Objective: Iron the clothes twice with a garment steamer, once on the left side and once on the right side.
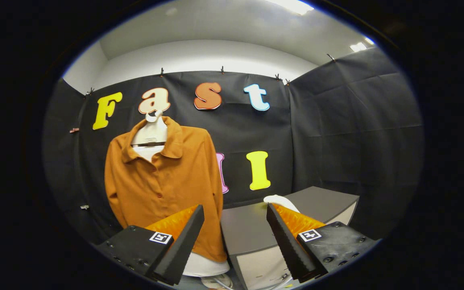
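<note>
An orange-brown buttoned shirt (163,181) hangs on a white torso form (150,133) against the booth's black wall, beyond my left finger. A white rounded object (280,201), probably the garment steamer, rests on a grey table (248,225) just past my right finger; most of it is hidden behind that finger. My gripper (235,211) is open, its fingers wide apart with nothing between them, some way short of both the shirt and the white object.
The grey table stands to the right of the shirt, with a white front panel (262,266) below its top. The form's white base (206,266) shows under the shirt's hem. Black cloth walls close the booth behind and on the right.
</note>
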Action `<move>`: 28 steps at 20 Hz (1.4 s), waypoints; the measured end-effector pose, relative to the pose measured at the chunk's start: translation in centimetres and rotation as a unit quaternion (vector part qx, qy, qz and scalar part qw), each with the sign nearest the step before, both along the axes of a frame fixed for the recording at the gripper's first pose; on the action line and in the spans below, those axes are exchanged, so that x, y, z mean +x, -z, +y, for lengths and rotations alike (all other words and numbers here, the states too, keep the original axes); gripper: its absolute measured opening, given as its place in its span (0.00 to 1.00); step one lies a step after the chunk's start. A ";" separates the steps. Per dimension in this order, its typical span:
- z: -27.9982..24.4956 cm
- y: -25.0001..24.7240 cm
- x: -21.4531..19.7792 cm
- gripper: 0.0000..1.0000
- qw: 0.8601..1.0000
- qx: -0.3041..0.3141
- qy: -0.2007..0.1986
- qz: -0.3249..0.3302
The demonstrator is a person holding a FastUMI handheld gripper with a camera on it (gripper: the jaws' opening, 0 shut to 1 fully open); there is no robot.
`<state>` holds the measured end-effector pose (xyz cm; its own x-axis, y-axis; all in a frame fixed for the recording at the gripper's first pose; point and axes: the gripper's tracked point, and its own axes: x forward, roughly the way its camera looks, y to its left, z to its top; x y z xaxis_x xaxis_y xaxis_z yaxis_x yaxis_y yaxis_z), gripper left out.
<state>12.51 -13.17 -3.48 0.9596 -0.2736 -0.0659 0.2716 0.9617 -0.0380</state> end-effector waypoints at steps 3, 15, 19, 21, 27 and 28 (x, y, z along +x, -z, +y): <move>-3.9 -0.1 2.6 0.98 1.000 0.004 0.005 0.003; -16.9 5.7 11.9 0.98 0.996 0.042 0.006 0.080; -19.3 9.0 14.1 0.98 0.991 0.068 0.007 0.119; -20.0 10.4 15.0 0.98 0.987 0.081 0.008 0.135; -21.9 14.3 16.8 0.98 0.976 0.102 0.017 0.190; -22.1 14.9 17.0 0.98 0.974 0.103 0.017 0.201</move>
<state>29.48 -35.25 -18.40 0.8358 -0.2464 -0.4907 0.3072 0.9505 0.0458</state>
